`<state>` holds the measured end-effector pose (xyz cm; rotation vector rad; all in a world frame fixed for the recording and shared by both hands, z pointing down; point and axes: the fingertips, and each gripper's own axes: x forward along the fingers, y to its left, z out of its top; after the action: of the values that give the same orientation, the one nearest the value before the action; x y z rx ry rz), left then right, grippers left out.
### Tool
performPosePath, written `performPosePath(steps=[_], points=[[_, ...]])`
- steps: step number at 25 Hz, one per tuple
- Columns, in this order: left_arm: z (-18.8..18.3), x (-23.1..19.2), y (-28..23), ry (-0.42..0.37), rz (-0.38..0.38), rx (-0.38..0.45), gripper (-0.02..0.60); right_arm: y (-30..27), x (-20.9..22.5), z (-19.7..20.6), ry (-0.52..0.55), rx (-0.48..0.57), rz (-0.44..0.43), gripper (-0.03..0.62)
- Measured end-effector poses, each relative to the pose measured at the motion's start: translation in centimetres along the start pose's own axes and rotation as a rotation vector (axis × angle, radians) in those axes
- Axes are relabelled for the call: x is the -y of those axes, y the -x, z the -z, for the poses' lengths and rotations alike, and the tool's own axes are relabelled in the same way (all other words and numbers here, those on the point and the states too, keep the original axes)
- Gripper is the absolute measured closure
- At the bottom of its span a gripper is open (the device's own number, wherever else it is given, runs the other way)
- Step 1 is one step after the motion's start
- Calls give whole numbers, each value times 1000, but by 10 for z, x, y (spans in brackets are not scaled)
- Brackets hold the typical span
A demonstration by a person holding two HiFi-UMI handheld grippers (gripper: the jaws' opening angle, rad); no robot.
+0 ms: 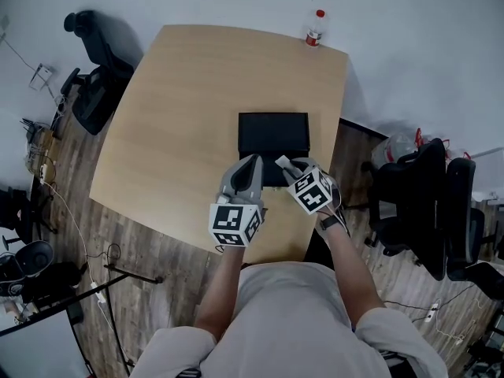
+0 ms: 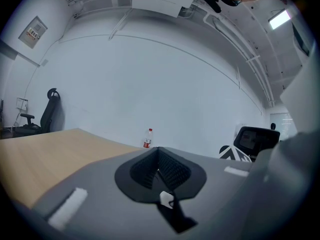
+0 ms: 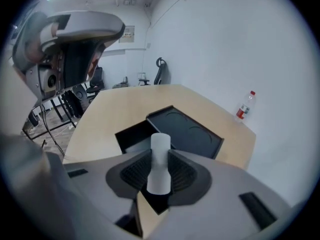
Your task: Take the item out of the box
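Note:
A black box (image 1: pixel 272 135) lies open on the wooden table (image 1: pixel 189 93), its lid folded back away from me. In the right gripper view the lid (image 3: pixel 187 133) and the box's open tray (image 3: pixel 131 134) lie below the jaws. My right gripper (image 1: pixel 288 166) is shut on a white cylinder (image 3: pixel 160 161), which stands upright between the ridged pads, above the box's near edge. The cylinder's end (image 1: pixel 282 161) pokes out in the head view. My left gripper (image 1: pixel 250 161) hovers just left of it over the tray, its pads (image 2: pixel 170 171) closed together on nothing.
A water bottle (image 1: pixel 315 28) with a red label stands at the table's far edge. An office chair (image 1: pixel 94 77) is off the far left corner and dark chairs (image 1: pixel 429 203) stand close to the right side. Cables and stands lie on the floor at left.

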<state>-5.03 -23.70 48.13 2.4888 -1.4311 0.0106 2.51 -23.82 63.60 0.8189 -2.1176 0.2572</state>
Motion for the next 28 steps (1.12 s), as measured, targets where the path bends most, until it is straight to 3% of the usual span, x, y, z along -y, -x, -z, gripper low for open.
performPosePath(steps=[10, 15, 23, 28], points=[[-17, 9, 11, -45, 10, 18, 574, 68, 21, -32, -132, 198, 141, 487], [-36, 16, 19, -73, 27, 42, 574, 112, 32, -51, -106, 275, 261, 487], [-70, 30, 20, -178, 28, 79, 574, 176, 48, -81, -175, 454, 375, 488], [-83, 27, 21, -155, -19, 67, 573, 218, 57, -96, -239, 566, 474, 487]])
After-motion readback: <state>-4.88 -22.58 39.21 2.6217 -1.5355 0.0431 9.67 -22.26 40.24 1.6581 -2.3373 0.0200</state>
